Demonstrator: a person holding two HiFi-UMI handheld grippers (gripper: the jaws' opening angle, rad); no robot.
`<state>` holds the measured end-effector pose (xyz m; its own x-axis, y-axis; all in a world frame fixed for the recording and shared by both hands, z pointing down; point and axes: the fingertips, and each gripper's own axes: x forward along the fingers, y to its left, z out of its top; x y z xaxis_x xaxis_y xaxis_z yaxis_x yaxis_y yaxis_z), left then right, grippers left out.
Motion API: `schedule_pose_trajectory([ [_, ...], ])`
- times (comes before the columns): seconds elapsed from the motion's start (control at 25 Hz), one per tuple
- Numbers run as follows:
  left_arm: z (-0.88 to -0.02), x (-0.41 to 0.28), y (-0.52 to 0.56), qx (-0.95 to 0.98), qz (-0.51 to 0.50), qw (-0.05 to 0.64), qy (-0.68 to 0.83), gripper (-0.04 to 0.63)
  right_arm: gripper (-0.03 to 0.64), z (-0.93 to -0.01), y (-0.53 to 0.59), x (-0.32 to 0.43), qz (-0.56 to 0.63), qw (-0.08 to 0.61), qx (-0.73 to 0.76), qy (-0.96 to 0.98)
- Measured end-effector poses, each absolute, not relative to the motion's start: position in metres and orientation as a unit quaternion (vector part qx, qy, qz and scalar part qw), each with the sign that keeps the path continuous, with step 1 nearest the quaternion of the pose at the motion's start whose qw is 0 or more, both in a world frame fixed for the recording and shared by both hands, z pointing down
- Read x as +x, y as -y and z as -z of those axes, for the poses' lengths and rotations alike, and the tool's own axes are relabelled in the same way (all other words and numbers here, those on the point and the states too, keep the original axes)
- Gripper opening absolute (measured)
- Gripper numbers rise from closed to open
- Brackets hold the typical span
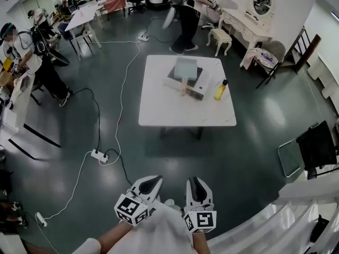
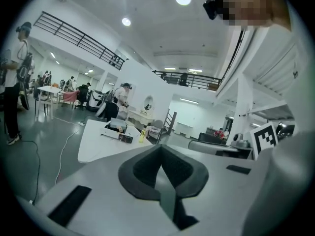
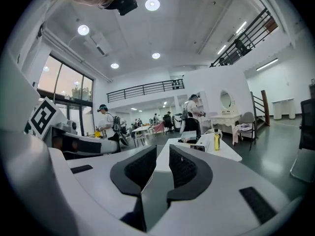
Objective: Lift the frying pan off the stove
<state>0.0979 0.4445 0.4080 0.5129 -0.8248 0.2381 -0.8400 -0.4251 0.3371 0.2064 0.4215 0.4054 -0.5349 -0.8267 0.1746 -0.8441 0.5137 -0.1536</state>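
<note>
Our left tongs (image 1: 153, 181) closed and empty, right tongs (image 1: 197, 184) slightly parted on nothing, frying pan (image 1: 185, 67) on stove (image 1: 199, 83) on far bench (image 1: 159, 110), cable (image 1: 122, 91) snaking over floor (image 1: 238, 157) nearer us.

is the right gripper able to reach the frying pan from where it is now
Probably not yet: the right gripper is well short of the table where the frying pan sits on the stove, with floor between. Nothing blocks the way.
</note>
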Motion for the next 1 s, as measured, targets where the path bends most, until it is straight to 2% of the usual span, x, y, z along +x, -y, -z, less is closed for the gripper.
schedule_pose_trajectory([
  [0.12, -0.408, 0.100, -0.436, 0.840, -0.014, 0.214, 0.498, 0.002, 0.072, -0.404, -0.411, 0.206, -0.115, 0.037, 0.468, 0.875],
  [0.4, -0.420, 0.090, -0.367, 0.846, -0.009, 0.217, 0.488, 0.002, 0.081, -0.419, -0.352, 0.186, -0.118, 0.058, 0.449, 0.884],
  [1.0, -0.425, -0.017, -0.154, 0.873, 0.006, 0.247, 0.420, 0.002, 0.081, -0.419, -0.134, 0.071, -0.116, 0.070, 0.475, 0.870],
])
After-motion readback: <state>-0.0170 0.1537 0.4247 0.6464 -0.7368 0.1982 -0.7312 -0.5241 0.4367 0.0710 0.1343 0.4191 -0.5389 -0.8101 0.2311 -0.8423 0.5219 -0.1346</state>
